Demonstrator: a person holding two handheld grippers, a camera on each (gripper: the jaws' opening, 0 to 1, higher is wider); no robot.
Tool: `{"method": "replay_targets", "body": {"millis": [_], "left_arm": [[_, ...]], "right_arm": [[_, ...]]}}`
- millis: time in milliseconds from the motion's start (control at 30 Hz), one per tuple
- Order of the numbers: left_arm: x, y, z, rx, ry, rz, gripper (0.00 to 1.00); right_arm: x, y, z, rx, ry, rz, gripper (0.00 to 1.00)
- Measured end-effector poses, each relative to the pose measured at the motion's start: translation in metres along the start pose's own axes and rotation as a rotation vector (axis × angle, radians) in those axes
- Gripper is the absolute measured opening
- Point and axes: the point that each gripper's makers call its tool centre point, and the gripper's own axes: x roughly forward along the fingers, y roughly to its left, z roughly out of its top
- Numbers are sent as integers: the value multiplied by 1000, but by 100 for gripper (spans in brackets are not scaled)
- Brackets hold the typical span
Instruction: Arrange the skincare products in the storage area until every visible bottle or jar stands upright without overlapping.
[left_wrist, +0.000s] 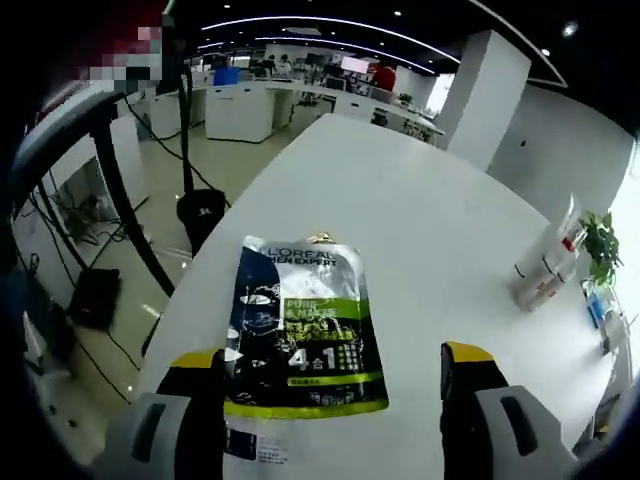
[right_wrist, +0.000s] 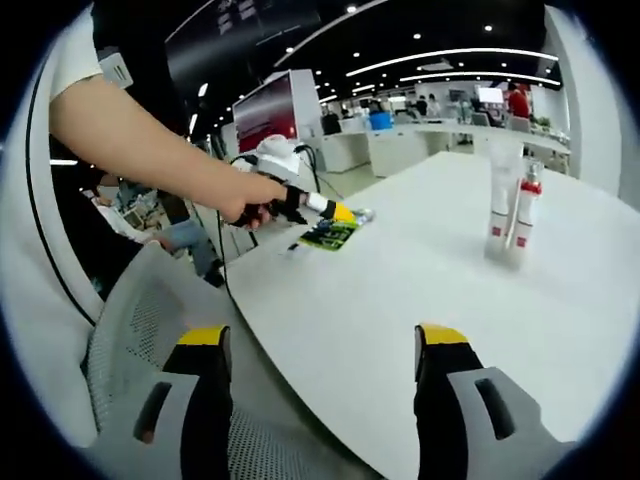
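1. Left gripper (left_wrist: 330, 385): jaws spread wide, holding nothing. Between and just ahead of them lies a flat, glossy black, green and white printed skincare pouch (left_wrist: 305, 330) on the smooth white table (left_wrist: 420, 230). The pouch's long axis runs straight forward along the jaws, its gold cap at the far end.
2. Right gripper (right_wrist: 320, 375): jaws apart, empty, well back from the pouch (right_wrist: 325, 236), which lies forward and left of it. The left gripper is much the nearer.
3. White tube and white bottle with red cap (right_wrist: 508, 215): upright, side by side, ahead and right of the right gripper.
4. Judgement: the pouch still needs standing up.
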Motion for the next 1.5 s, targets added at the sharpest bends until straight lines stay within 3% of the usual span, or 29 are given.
{"method": "replay_targets", "body": {"millis": [133, 200, 300, 500, 633, 767, 900, 1100, 1200, 1500], "left_arm": [[12, 10, 2, 47, 25, 48, 90], [14, 16, -2, 108, 59, 85, 88], [20, 14, -3, 120, 64, 72, 83], [27, 18, 6, 128, 59, 78, 83], [29, 20, 5, 172, 72, 110, 82], [28, 18, 5, 157, 56, 115, 80], [27, 17, 5, 158, 47, 115, 77], [27, 9, 3, 164, 37, 96, 71], [25, 9, 5, 141, 26, 85, 61], [26, 8, 1, 169, 29, 67, 59]], "right_arm": [[1, -2, -3, -3, 16, -5, 68], [-1, -3, -3, -15, 20, -14, 64], [-1, -3, -3, -24, 17, -13, 62], [0, -3, -6, -41, 35, -10, 58], [0, -3, -7, -56, 46, -8, 56], [-3, -7, -8, -113, 56, -36, 44], [-3, -8, -9, -129, 61, -42, 43], [-8, -12, -2, -152, 31, -69, 33], [-7, -13, -4, -161, 35, -72, 33], [-7, -15, -5, -174, 46, -82, 31]]}}
